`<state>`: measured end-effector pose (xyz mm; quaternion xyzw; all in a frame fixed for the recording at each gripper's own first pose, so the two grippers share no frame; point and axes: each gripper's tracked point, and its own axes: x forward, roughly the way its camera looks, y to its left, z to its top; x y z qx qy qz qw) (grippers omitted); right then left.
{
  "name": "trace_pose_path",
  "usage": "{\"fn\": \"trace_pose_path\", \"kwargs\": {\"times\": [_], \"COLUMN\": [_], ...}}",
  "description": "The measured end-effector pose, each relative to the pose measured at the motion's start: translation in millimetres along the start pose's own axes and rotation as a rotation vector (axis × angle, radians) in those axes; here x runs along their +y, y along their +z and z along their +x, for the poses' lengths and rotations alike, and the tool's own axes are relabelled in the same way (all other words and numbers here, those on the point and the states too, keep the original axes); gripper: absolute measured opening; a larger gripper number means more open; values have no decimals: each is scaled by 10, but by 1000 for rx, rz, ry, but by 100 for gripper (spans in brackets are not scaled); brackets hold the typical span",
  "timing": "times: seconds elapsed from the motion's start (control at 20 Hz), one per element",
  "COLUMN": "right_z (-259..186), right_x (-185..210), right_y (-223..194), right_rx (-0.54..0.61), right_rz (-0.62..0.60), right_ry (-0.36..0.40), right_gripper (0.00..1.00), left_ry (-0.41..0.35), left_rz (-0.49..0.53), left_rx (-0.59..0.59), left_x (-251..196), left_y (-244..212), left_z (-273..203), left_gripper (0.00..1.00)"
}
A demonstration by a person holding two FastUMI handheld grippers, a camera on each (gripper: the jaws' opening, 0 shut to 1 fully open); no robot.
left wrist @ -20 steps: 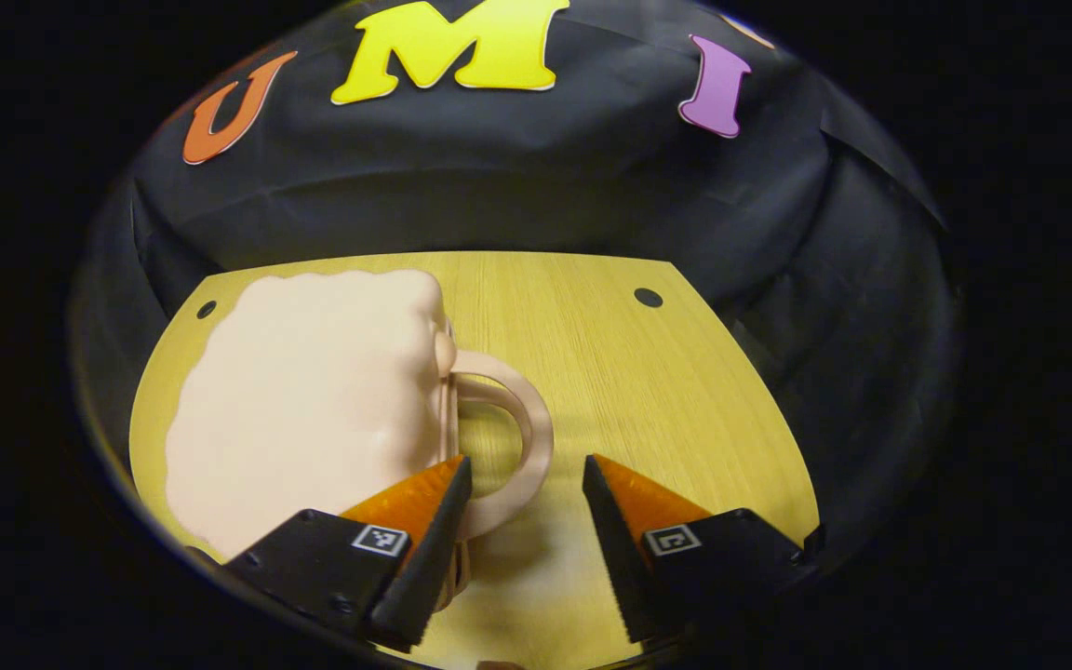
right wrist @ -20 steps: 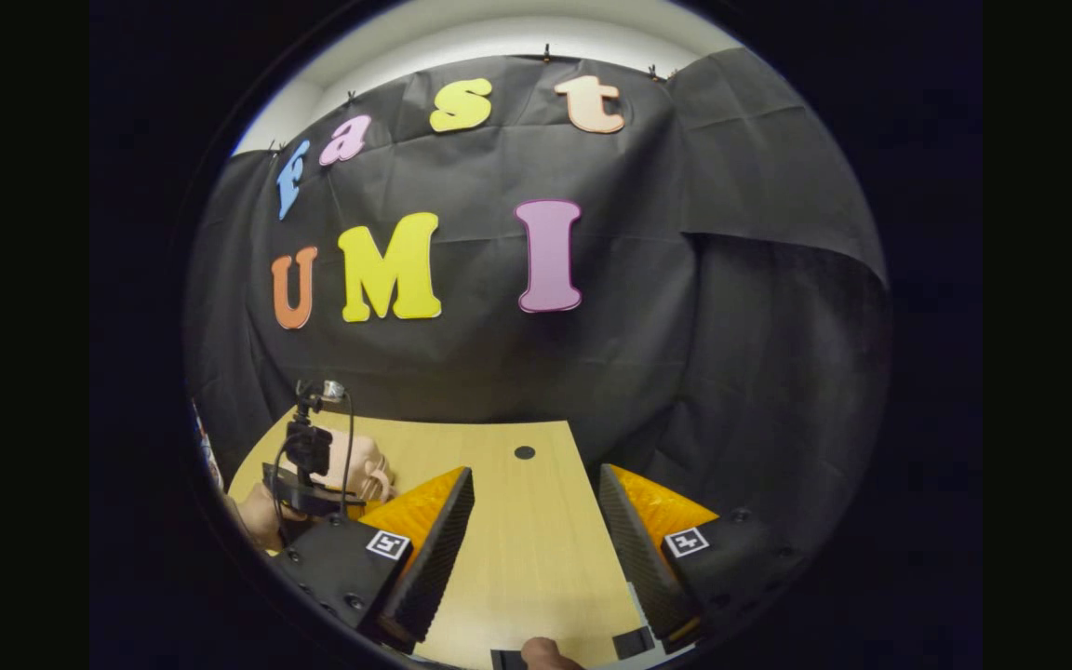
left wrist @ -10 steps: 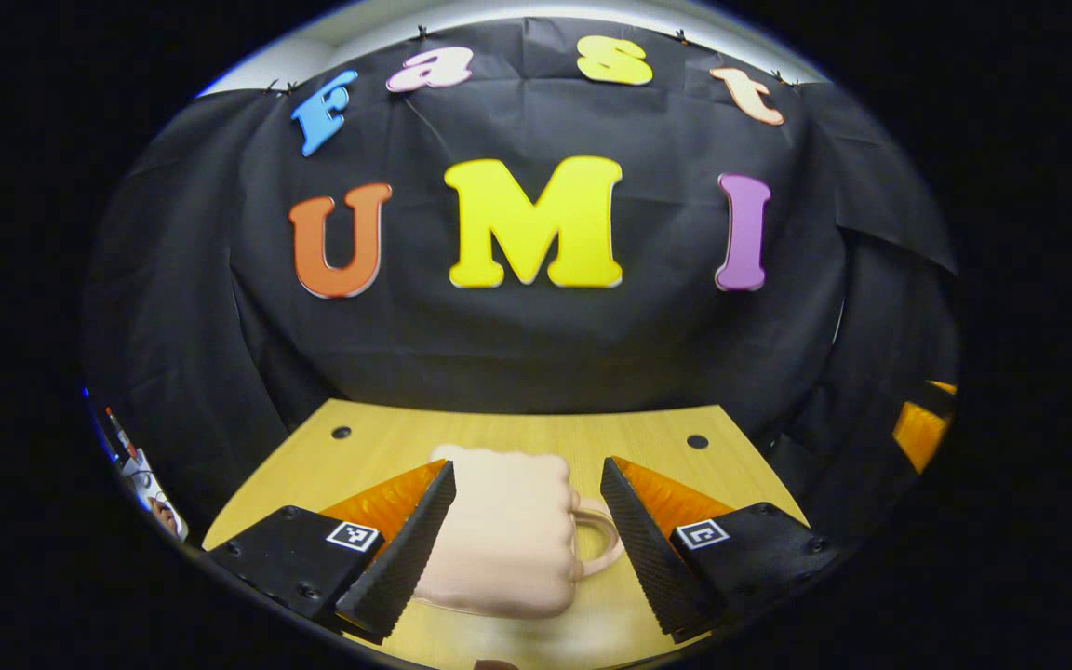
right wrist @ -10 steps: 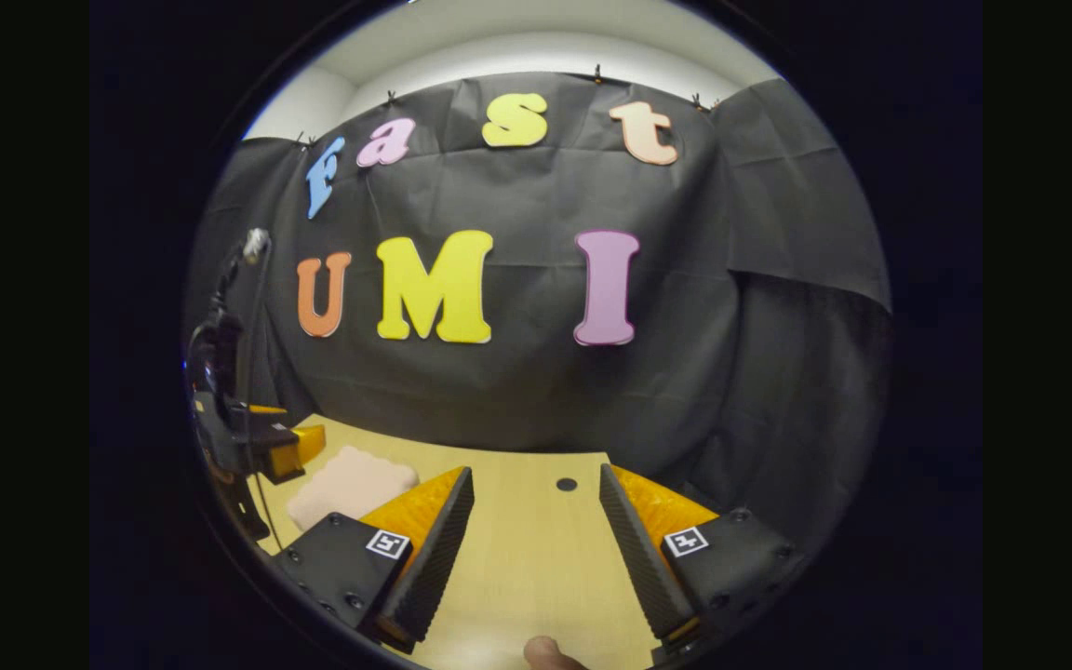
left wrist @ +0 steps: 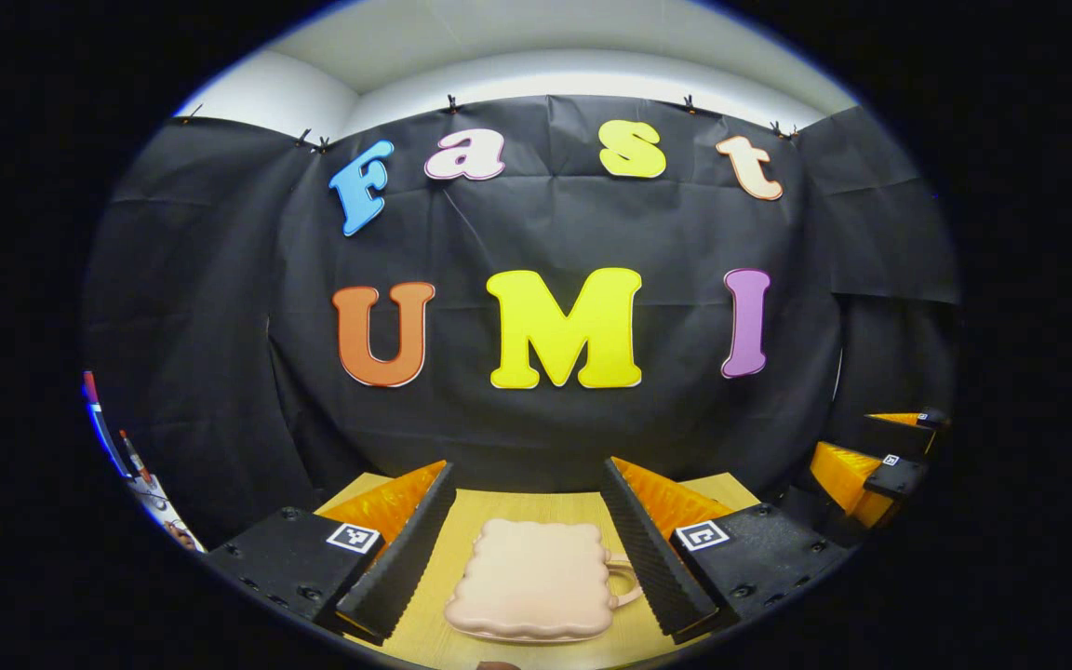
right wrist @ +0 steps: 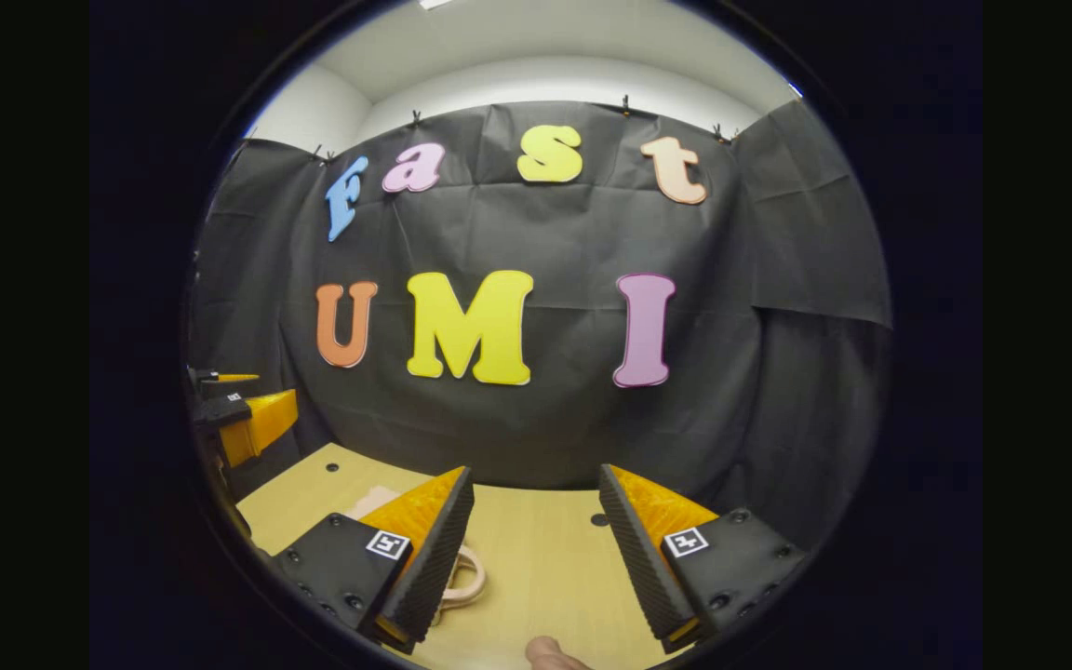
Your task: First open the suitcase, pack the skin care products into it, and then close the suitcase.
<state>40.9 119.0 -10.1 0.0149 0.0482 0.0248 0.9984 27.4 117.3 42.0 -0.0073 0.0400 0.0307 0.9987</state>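
A small pale pink suitcase with a scalloped edge lies flat and closed on the wooden table. Its loop handle points right. My left gripper hovers open above and behind the suitcase, which shows between its fingers without touching them. In the right gripper view, the suitcase's handle and a corner peek out around the left finger. My right gripper is open over bare table, holding nothing. Each gripper shows at the other view's edge: right gripper, left gripper.
The black cloth wall rises just behind the table's far edge. Small dark holes sit in the tabletop near the back. A fingertip shows at the bottom of the right gripper view.
Both grippers have lifted and tilted up, away from the table. The left one has drawn back from the suitcase's handle. The suitcase lies still and now looks smaller and lower.
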Motion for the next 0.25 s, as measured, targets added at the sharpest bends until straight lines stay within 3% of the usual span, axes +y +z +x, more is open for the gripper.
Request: {"fn": "trace_pose_path", "kwargs": {"times": [0.25], "right_z": [106], "right_x": [271], "right_y": [87], "right_rx": [-22], "right_rz": [-23], "right_ry": [14], "right_gripper": [80], "left_ry": [-3], "left_rz": [-16], "left_rx": [20], "left_x": [189], "left_y": [-122], "left_z": [44], "left_gripper": [99]}}
